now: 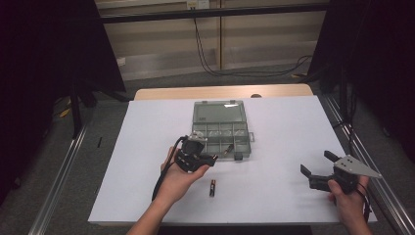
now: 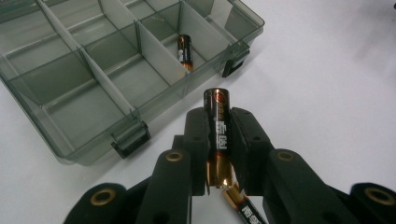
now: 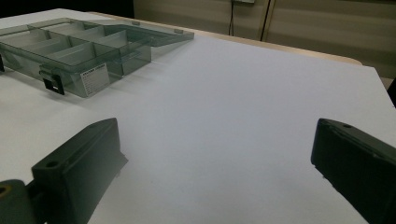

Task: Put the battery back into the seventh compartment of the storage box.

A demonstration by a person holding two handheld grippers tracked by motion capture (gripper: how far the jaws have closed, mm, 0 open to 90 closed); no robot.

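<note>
Black-and-copper battery (image 2: 220, 133), upright, clamped in left claw (image 2: 219, 140)

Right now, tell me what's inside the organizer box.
The box holds one battery, lying in a compartment near a latch. The other compartments in view look bare. The left view cuts off the far compartments, so those stay unchecked.

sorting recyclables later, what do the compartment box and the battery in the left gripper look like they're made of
Compartment box: likely smoky translucent plastic, glossy; the dividers show through its walls. Battery in the left gripper: probably metal under a glossy black and copper label, judging by its shiny end.
</note>
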